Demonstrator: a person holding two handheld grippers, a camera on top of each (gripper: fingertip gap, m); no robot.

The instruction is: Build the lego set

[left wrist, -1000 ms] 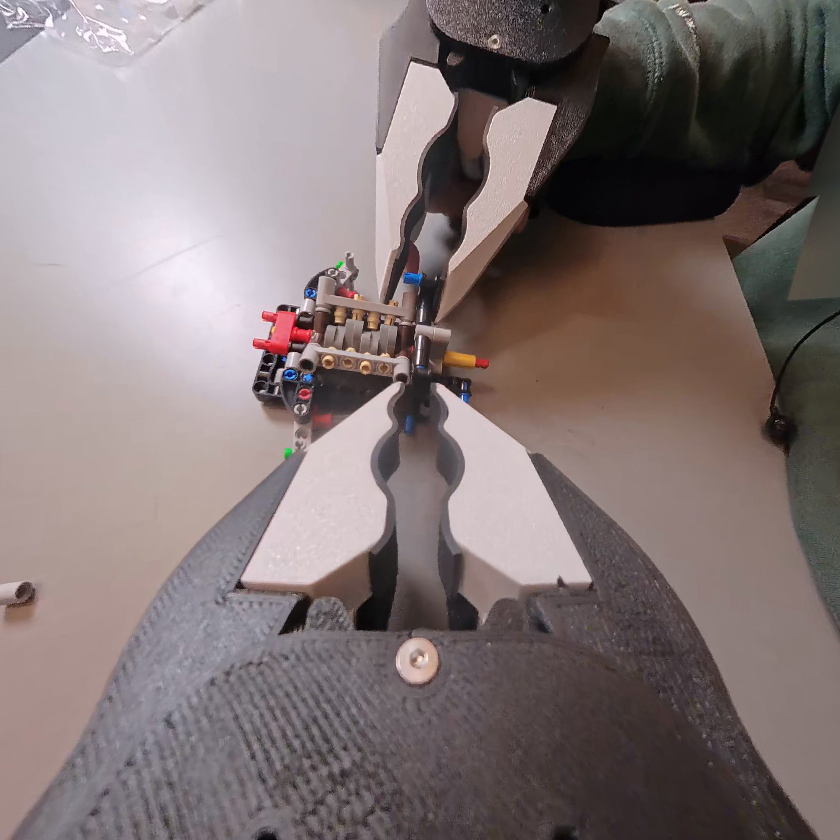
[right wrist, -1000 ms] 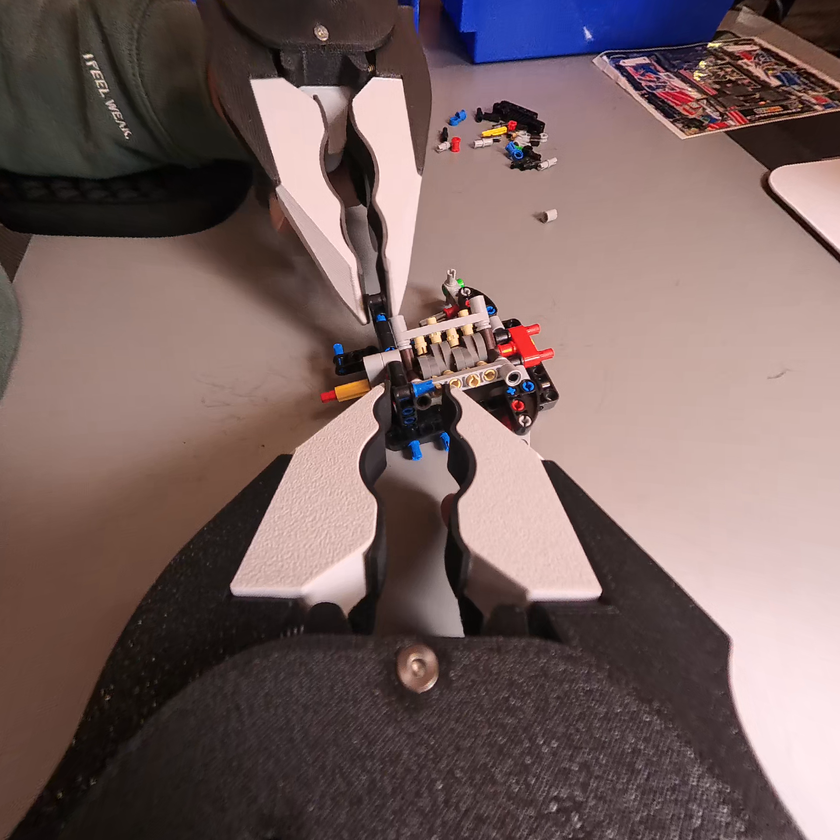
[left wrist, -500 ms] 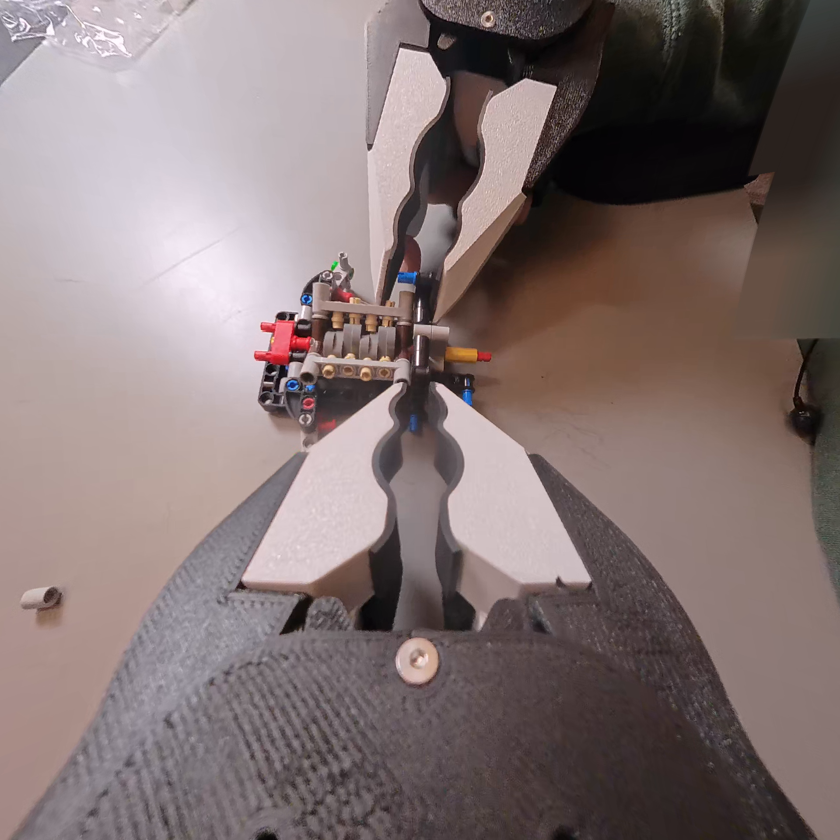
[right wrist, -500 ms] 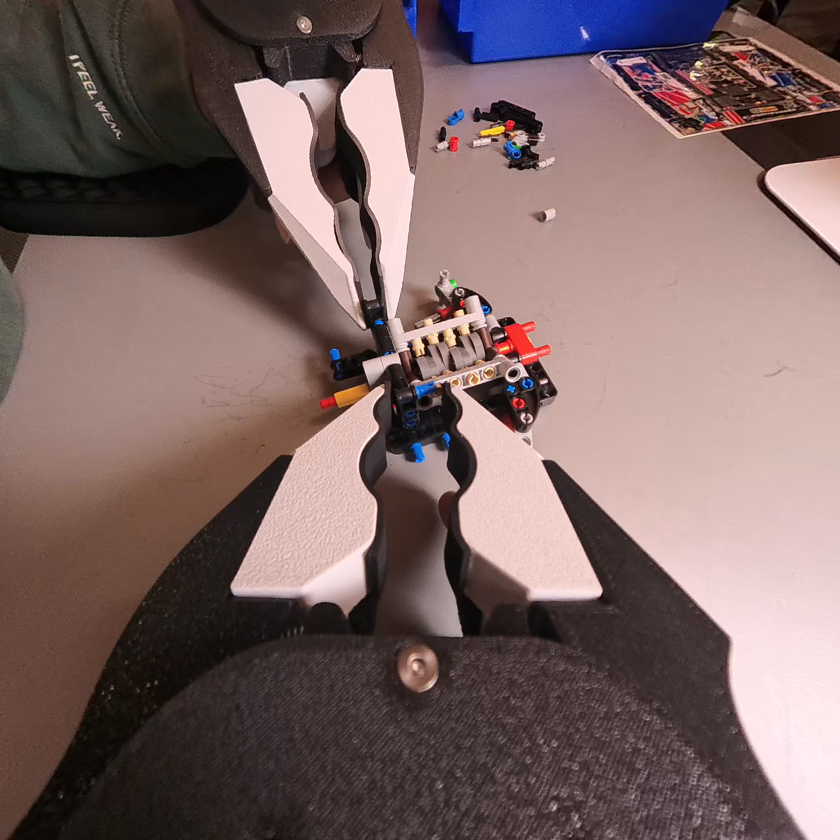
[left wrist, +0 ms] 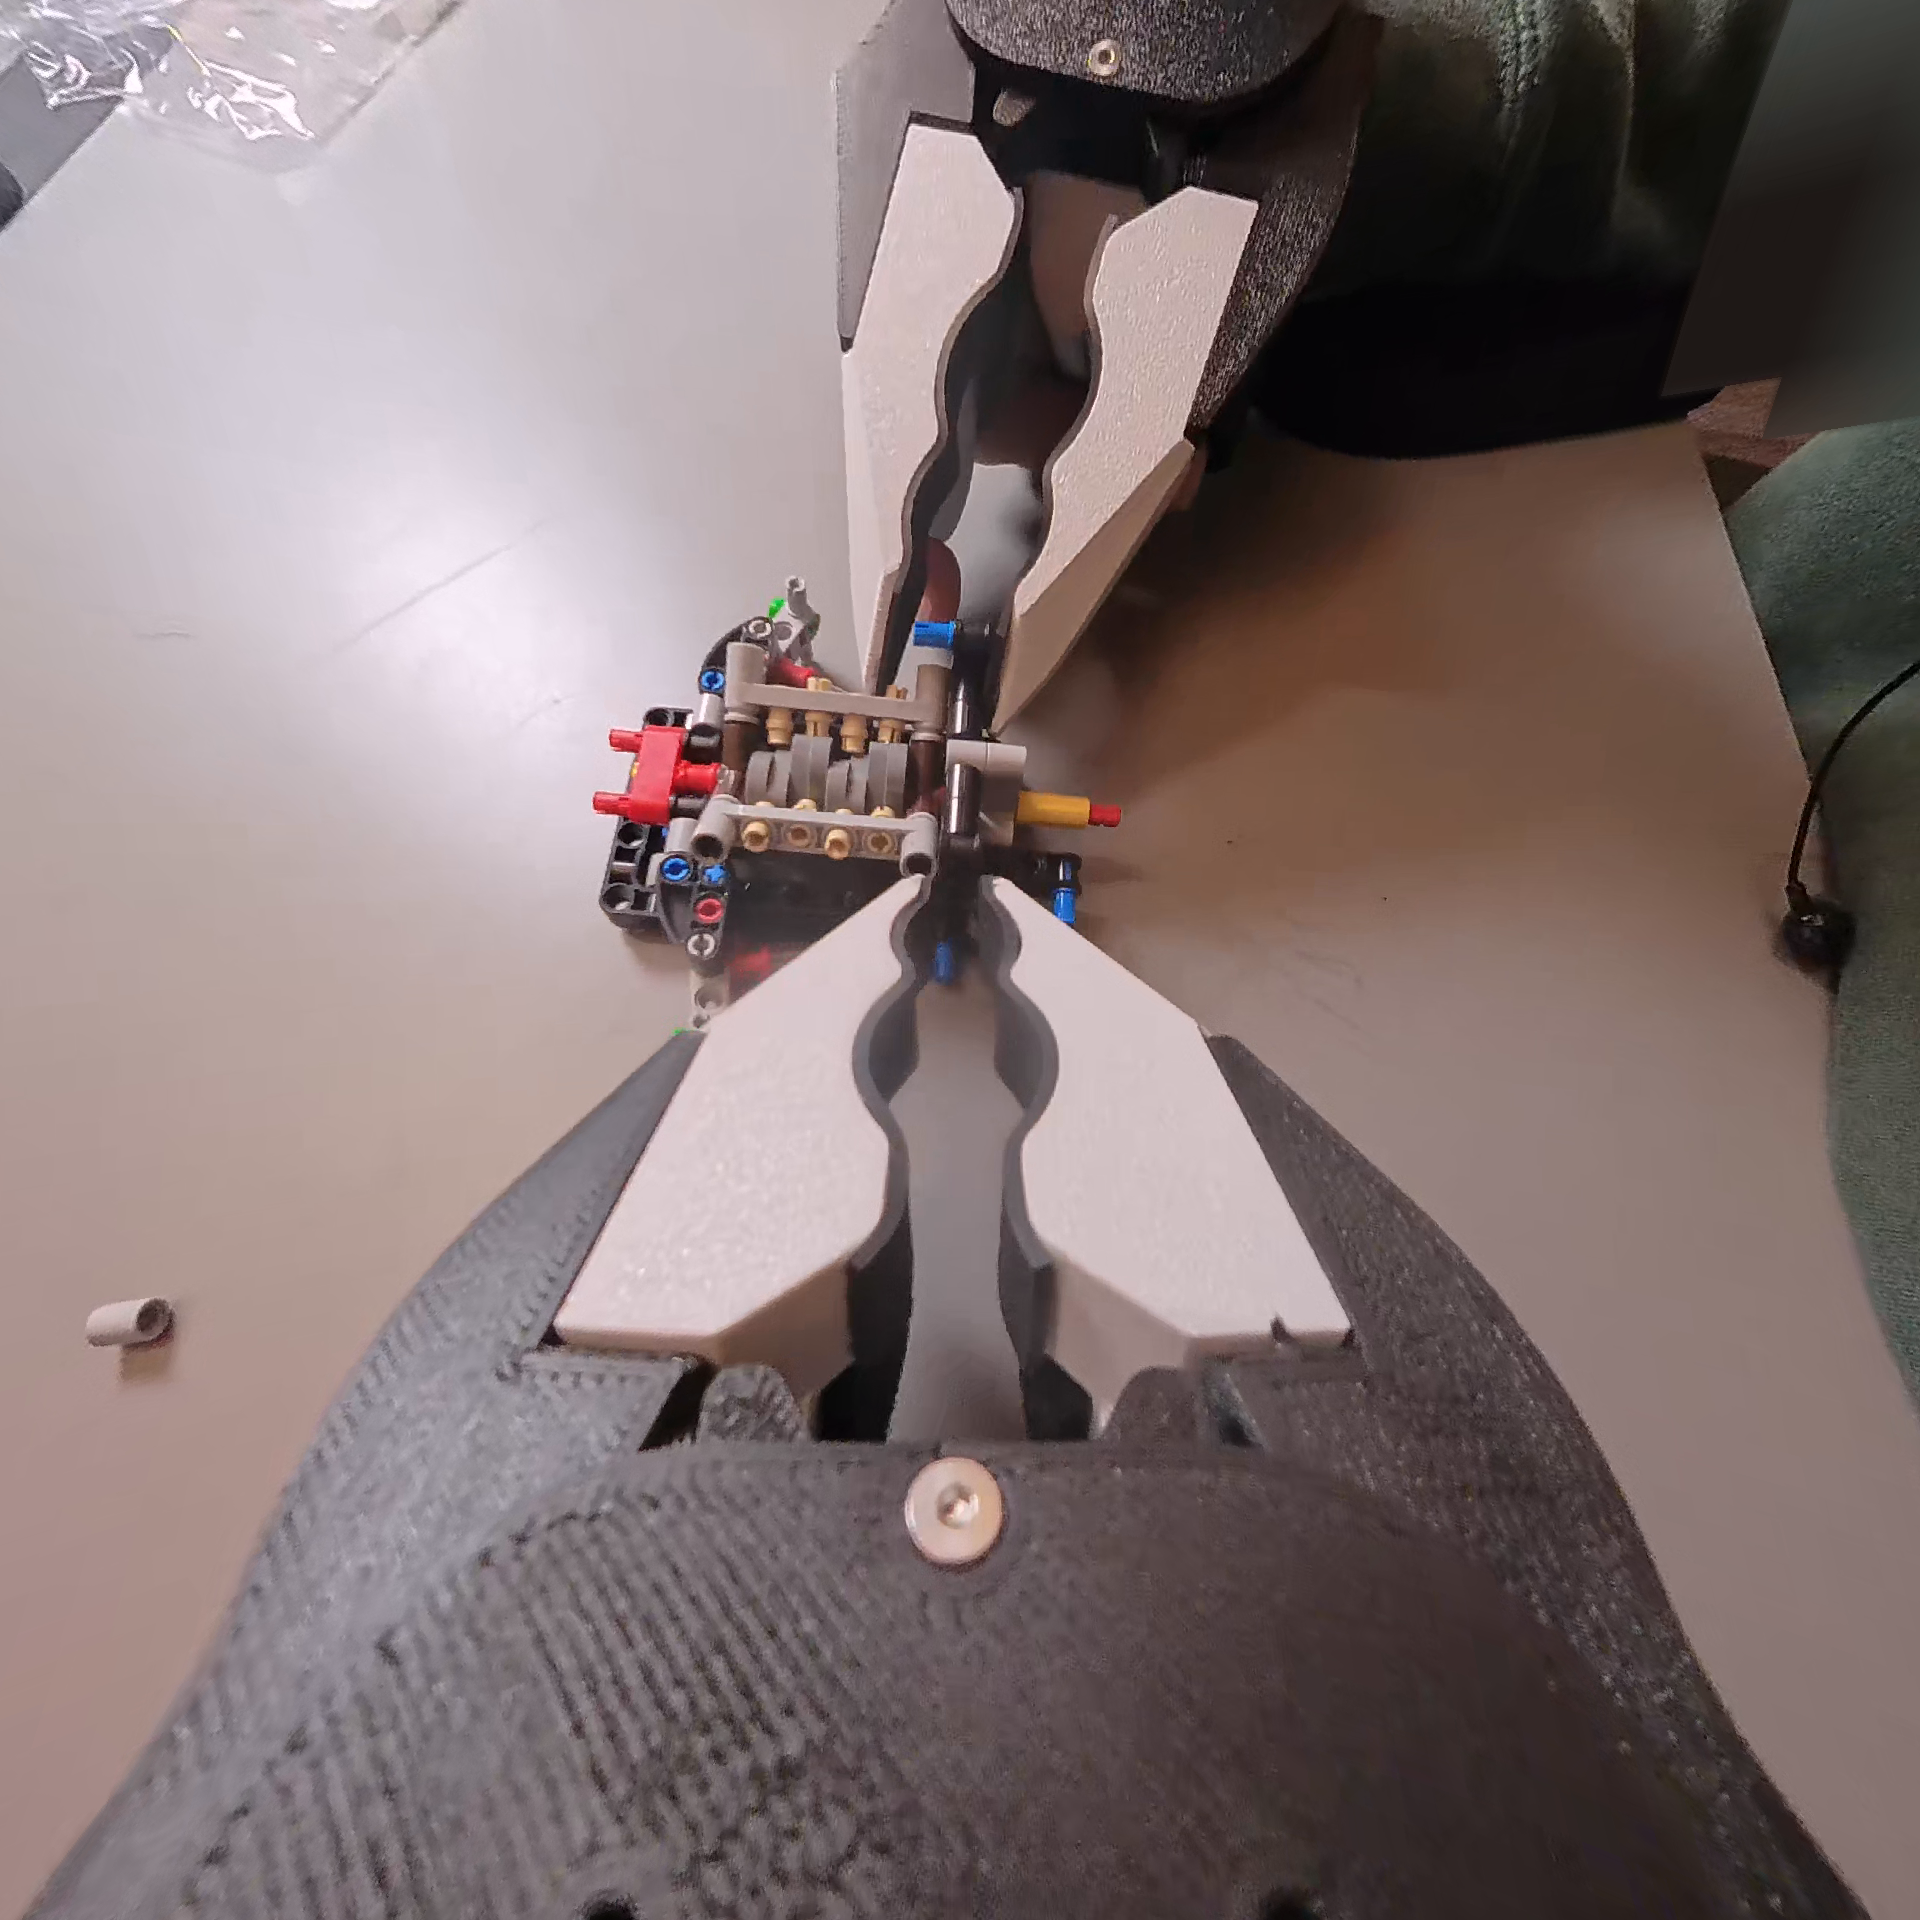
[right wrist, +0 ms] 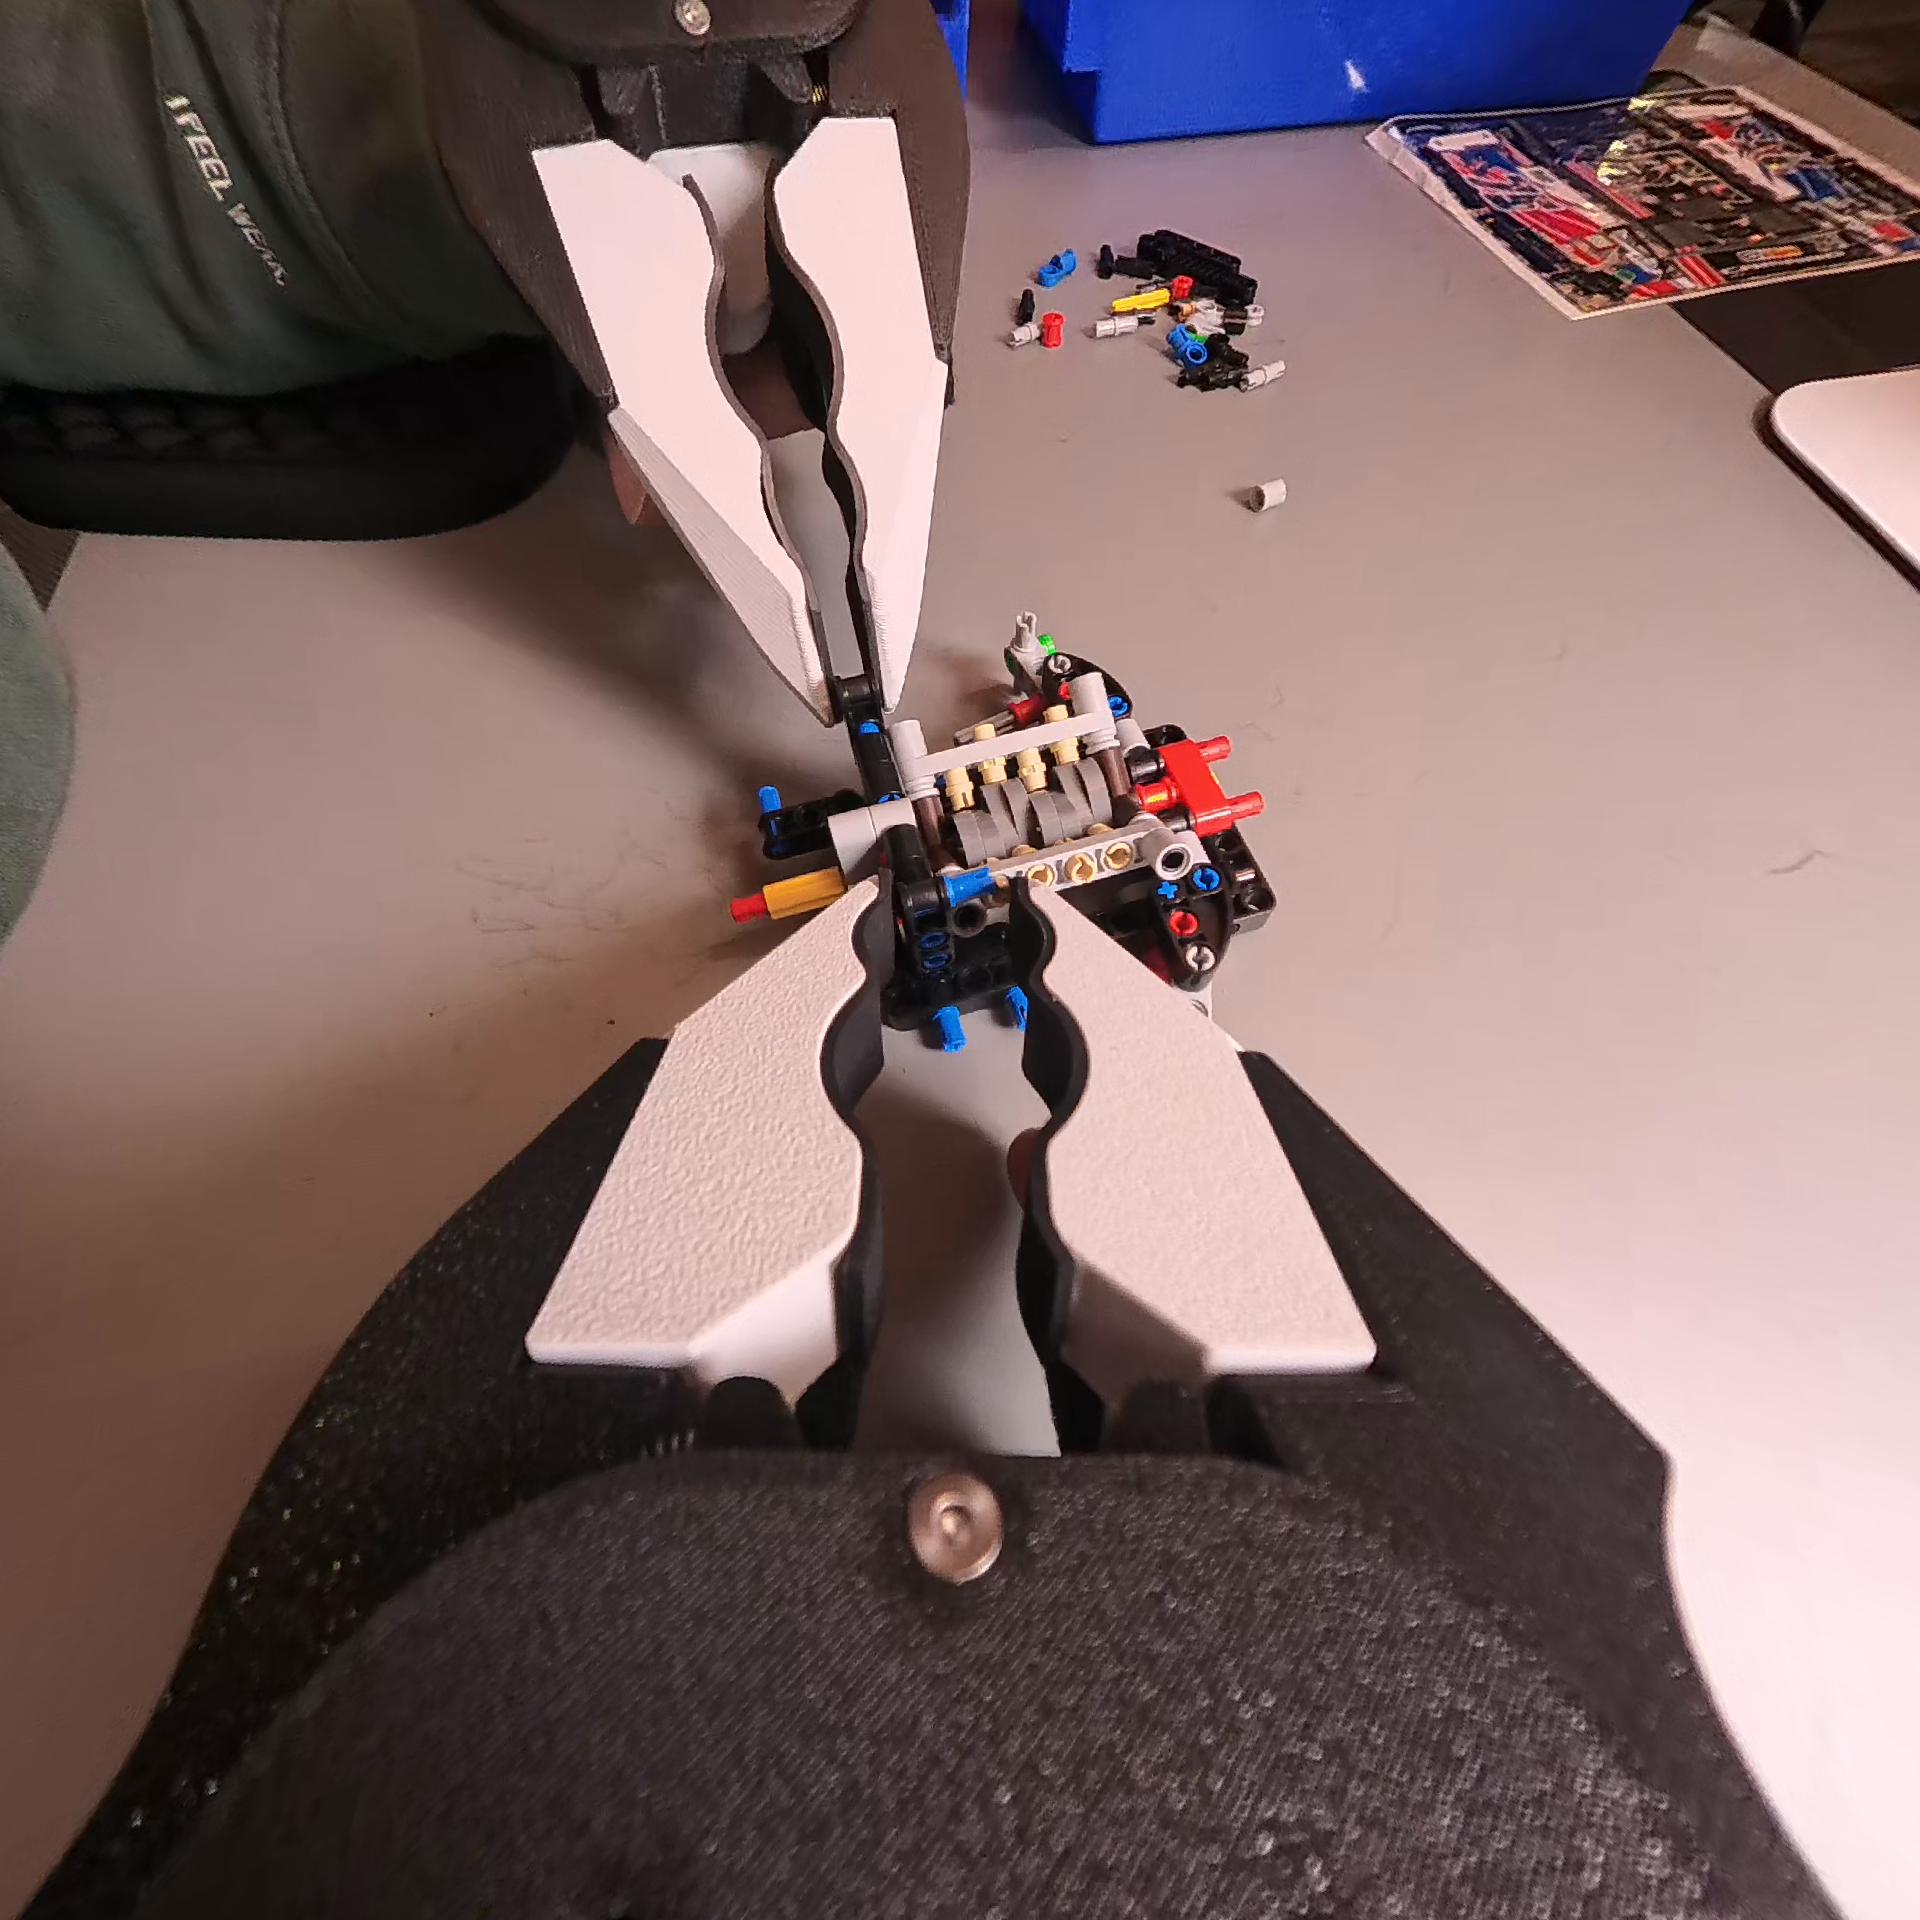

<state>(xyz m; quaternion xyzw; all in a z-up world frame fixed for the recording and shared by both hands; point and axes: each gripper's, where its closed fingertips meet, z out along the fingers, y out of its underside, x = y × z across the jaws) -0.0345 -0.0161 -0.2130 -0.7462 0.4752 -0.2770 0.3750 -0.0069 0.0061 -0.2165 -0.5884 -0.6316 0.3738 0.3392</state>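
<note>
Setting: an indoor hobby or lab work area, exact kind unclear.
Surface: plain grey table (right wrist: pixel 1558 935), smooth and bare in most parts.
Storage: blue plastic bin (right wrist: pixel 1299 62) at the far edge.
Paper: printed instruction booklet (right wrist: pixel 1662 187) lying flat.
Parts: loose small pieces (right wrist: pixel 1164 312) in a heap.
Wrapping: clear plastic bag (left wrist: pixel 187 73) at a corner.

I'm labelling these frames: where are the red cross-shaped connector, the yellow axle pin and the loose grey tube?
Red cross-shaped connector (left wrist: pixel 659 773), left wrist view, its block.
Yellow axle pin (left wrist: pixel 1049 806), left wrist view, yellow barrel.
Loose grey tube (right wrist: pixel 1265 495), right wrist view, its side.
</note>
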